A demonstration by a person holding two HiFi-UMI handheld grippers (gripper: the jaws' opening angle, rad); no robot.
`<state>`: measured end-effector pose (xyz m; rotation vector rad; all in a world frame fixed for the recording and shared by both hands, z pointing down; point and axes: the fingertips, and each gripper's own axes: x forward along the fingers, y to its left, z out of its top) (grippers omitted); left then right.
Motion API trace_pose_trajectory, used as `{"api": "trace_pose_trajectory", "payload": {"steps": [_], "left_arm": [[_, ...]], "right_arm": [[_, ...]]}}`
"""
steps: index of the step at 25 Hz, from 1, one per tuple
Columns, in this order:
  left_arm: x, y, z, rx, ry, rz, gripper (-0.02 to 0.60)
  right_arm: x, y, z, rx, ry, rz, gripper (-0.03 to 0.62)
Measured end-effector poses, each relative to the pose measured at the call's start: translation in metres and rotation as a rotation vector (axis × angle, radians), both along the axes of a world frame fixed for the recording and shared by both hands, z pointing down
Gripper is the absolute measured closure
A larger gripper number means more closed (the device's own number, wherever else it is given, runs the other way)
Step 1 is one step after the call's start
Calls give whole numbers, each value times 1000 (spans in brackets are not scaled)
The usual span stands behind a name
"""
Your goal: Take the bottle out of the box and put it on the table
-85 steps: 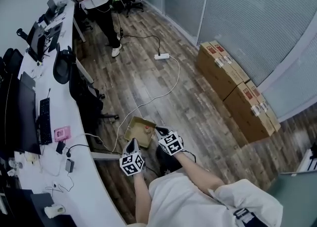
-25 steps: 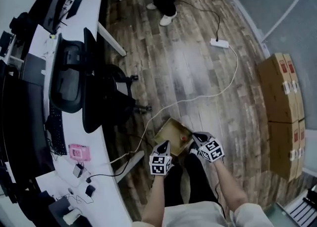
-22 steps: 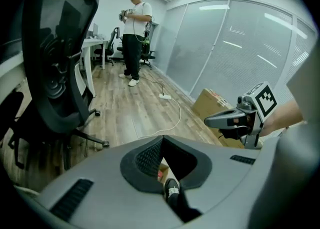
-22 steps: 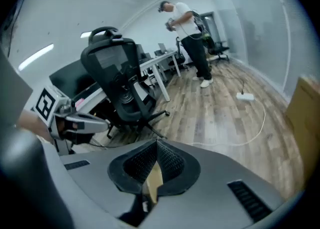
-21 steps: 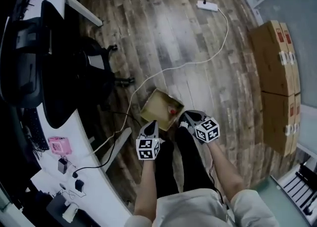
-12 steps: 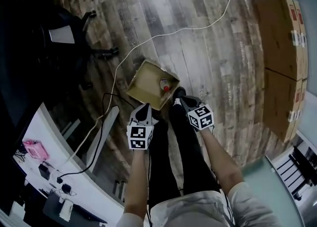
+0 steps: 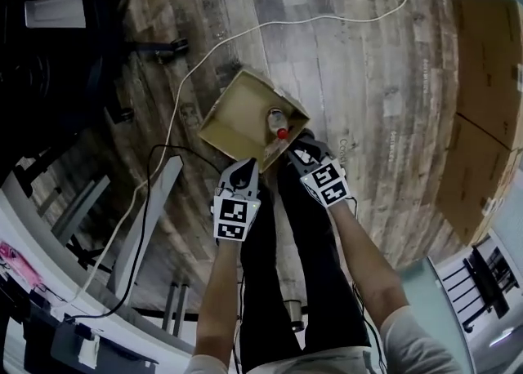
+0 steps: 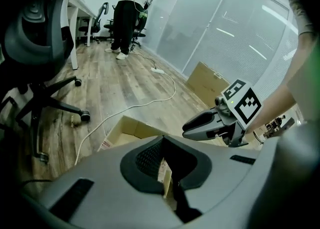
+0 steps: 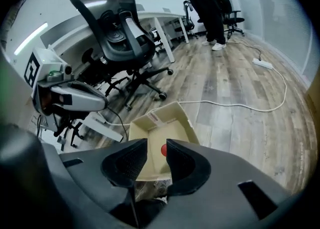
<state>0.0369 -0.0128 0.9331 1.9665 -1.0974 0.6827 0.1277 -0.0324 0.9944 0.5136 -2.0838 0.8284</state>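
Note:
An open cardboard box lies on the wooden floor. Inside it is a clear bottle with a red cap, lying near the box's right corner. My left gripper hovers just short of the box's near edge, its jaws a narrow gap apart over the cardboard. My right gripper hangs beside the bottle's cap end. In the right gripper view its jaws are opening, with nothing between them. The red cap shows through the gap, well beyond the fingertips.
A white cable runs across the floor past the box. An office chair and a desk leg stand to the left. Stacked cartons sit at the right. A person stands far off. My legs are below the grippers.
Both grippers have dropped toward the floor and now sit right at the box's near side. The head view has tipped down, so the box looks bigger.

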Motion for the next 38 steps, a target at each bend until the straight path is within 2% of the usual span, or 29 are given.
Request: {"api": "trace_pose_trajectory", "payload": {"steps": [3, 7, 11, 15, 16, 17, 22, 30, 34, 38], "left_arm": [[-1, 8, 27, -19, 32, -25, 568], [-5, 13, 50, -20, 27, -18, 568], [-2, 16, 69, -11, 32, 20, 568], [-10, 19, 91, -20, 46, 17, 568], [-13, 20, 96, -19, 41, 16, 568], [-15, 21, 100, -19, 37, 16, 568], [-18, 38, 98, -28, 35, 51, 568], [-47, 44, 48, 17, -3, 64, 568], [-58, 36, -3, 70, -21, 68, 568], [-62, 35, -62, 98, -13, 23, 568]], "right_arm": [[-7, 13, 21, 3, 26, -83, 386], [-12, 13, 45, 78, 70, -146, 329], [-16, 9, 75, 143, 138, -209, 326], [-22, 8, 102, 191, 212, -255, 327], [-22, 6, 108, 212, 234, -267, 335], [-23, 4, 112, 236, 247, -274, 393], [-21, 6, 110, 257, 245, -314, 411], [-21, -3, 39, 286, 244, -290, 413], [-25, -7, -25, 310, 221, -268, 412], [-29, 2, -98, 317, 197, -253, 413]]}}
